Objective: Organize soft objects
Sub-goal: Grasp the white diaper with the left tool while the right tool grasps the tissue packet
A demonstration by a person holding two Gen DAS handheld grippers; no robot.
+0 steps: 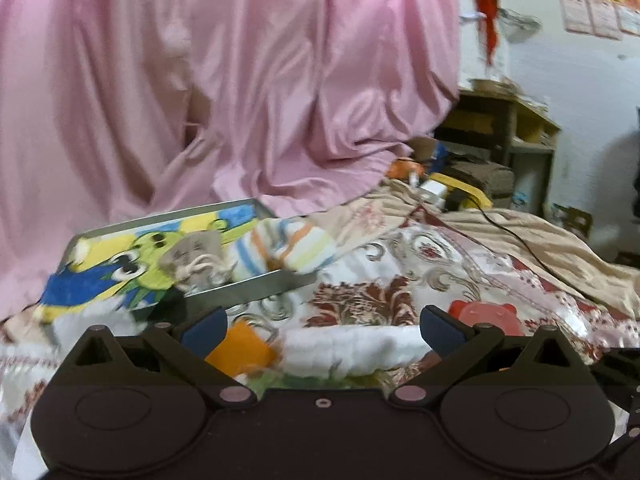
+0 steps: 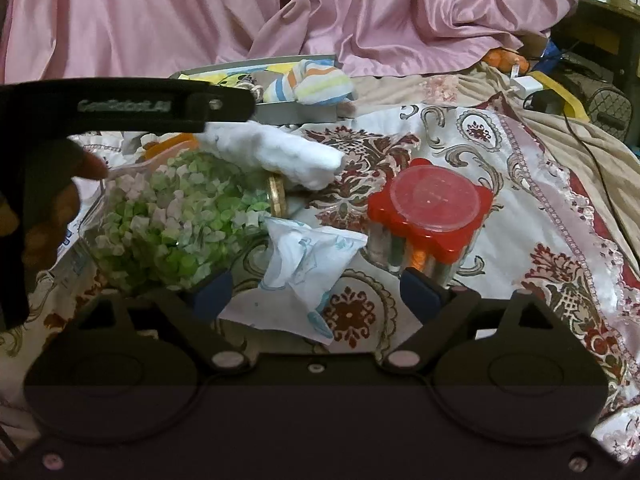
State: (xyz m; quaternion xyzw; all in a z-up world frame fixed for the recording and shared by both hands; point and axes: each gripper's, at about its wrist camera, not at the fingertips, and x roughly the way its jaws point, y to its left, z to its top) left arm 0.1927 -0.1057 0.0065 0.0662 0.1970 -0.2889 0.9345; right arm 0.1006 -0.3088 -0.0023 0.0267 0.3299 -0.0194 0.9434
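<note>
A metal tray (image 1: pixel 256 286) with a cartoon lining sits on the patterned bedspread and holds a striped sock (image 1: pixel 288 246) and a small beige pouch (image 1: pixel 192 258); the tray also shows in the right wrist view (image 2: pixel 296 114) with the striped sock (image 2: pixel 316 84). My left gripper (image 1: pixel 322 326) is open just above a white fluffy cloth (image 1: pixel 352 346) and an orange piece (image 1: pixel 240 346). My right gripper (image 2: pixel 318 292) is open over a white printed cloth packet (image 2: pixel 308 256). The left gripper's body (image 2: pixel 132 106) hangs over the white cloth (image 2: pixel 288 152).
A clear jar of green and white bits (image 2: pixel 176 216) lies on its side. A jar with a red lid (image 2: pixel 434 206) stands to the right. Pink curtain (image 1: pixel 200 80) behind the bed. A shelf (image 1: pixel 516 128), a bag and a cable sit at far right.
</note>
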